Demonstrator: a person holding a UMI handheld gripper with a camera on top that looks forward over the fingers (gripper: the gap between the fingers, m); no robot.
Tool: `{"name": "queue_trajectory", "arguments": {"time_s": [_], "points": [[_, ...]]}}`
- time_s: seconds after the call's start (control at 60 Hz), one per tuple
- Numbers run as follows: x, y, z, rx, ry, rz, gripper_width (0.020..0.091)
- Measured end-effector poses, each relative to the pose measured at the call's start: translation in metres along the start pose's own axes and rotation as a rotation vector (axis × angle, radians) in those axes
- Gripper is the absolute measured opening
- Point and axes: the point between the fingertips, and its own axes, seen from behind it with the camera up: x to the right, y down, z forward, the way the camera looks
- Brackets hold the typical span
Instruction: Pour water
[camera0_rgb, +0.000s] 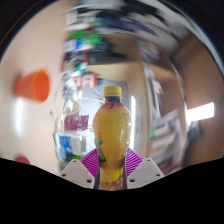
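A clear bottle (112, 135) with a yellow cap and orange-yellow liquid stands upright between my fingers, its base low between the magenta pads (91, 160). My gripper (112, 170) is shut on the bottle, both pads pressing its lower sides. An orange cup (33, 84) sits on the pale table (30, 125), well off to the left and beyond the fingers. The bottle's bottom is hidden behind the gripper body.
Cluttered shelves and boxes (95, 55) fill the background behind the bottle. A bright window (200, 112) shows at the right. Small coloured items (68, 145) lie on the table just left of the fingers.
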Motion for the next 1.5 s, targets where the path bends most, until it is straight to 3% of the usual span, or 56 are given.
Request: {"name": "queue_trajectory", "arguments": {"time_s": [0.133,0.15,0.25,0.433,0.8,1.067,1.167,1.25,1.5], "points": [[-0.055,0.04,-0.019,-0.116,-0.102,0.939,0.0319],[-0.052,0.044,-0.02,-0.129,-0.157,1.029,0.0317],[-0.13,0.035,-0.04,-0.172,-0.271,1.53,0.0318],[-0.162,0.07,-0.058,-0.239,-0.298,1.614,0.0316],[-0.177,0.06,-0.068,-0.201,-0.336,1.566,0.0362],[-0.181,0.062,-0.071,-0.229,-0.339,1.565,0.0559],[-0.182,0.063,-0.074,-0.24,-0.344,1.567,0.0734],[-0.181,0.066,-0.078,-0.241,-0.336,1.544,0.0818],[-0.174,0.08,-0.123,-0.271,-0.303,1.454,0.0826]]}}
